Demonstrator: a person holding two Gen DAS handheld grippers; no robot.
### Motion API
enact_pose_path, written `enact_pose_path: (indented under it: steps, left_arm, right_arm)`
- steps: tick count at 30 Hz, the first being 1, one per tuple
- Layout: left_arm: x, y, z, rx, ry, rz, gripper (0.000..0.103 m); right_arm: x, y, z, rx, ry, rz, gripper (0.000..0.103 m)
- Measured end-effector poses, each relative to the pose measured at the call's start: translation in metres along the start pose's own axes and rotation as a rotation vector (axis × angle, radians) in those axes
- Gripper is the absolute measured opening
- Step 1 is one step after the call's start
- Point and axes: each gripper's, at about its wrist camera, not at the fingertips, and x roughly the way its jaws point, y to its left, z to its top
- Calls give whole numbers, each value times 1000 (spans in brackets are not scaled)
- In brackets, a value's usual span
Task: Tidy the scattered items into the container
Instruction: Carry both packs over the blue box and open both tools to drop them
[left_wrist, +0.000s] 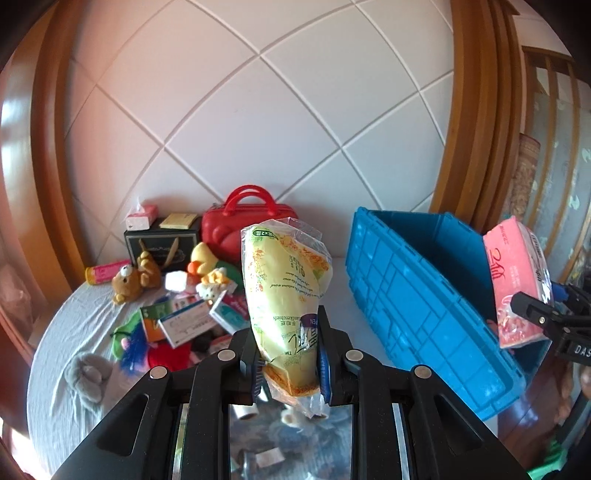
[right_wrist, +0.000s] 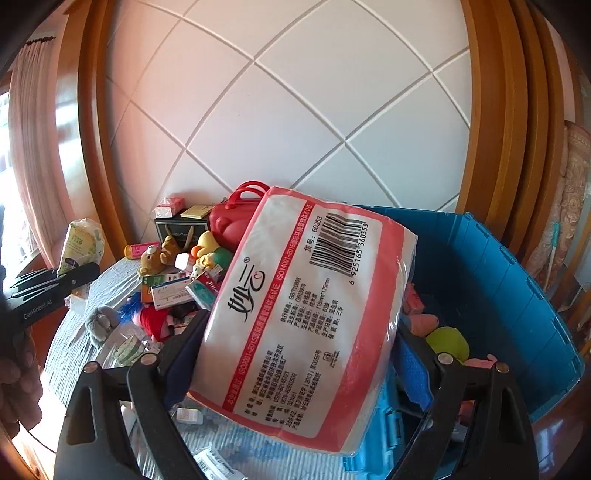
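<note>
The right gripper (right_wrist: 295, 354), jaws wide around a pink plastic-wrapped tissue pack (right_wrist: 306, 314), hangs nearer the blue plastic crate (right_wrist: 517, 295); the left gripper (left_wrist: 288, 365) pinches a yellow handkerchief packet (left_wrist: 286, 291).

Your left claw (left_wrist: 291, 365) is matt black plastic with blue pads, and the yellow tissue packet (left_wrist: 286, 288) in it is wrapped in thin, crinkled, glossy film. The pink tissue pack (right_wrist: 306, 314) in your right claw (right_wrist: 295, 373) has the same shiny plastic wrap. The blue crate (left_wrist: 424, 295) is ribbed hard plastic, the bench (left_wrist: 66, 332) cover is wrinkled grey cloth, and the wooden frame (left_wrist: 469, 110) looks smooth and varnished.
</note>
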Motion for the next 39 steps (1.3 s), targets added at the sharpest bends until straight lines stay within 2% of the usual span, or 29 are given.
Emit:
enact_pose_path:
  steps: [10,19,31,39]
  left_arm:
    - [45,-126,33,91,-6,-131,22]
    - [87,-219,58,153,4,-223,22]
    - [142,-304,75,202,58,-276,22]
    - [175,-322,95,190,74,-259,22]
  right_arm:
    - [9,-125,5,76,1,-87,91]
    - [16,-208,0,133,45,-164,91]
    - [57,-268,35,124,44,-178,91]
    - [85,-288,61,109,32,-176,91]
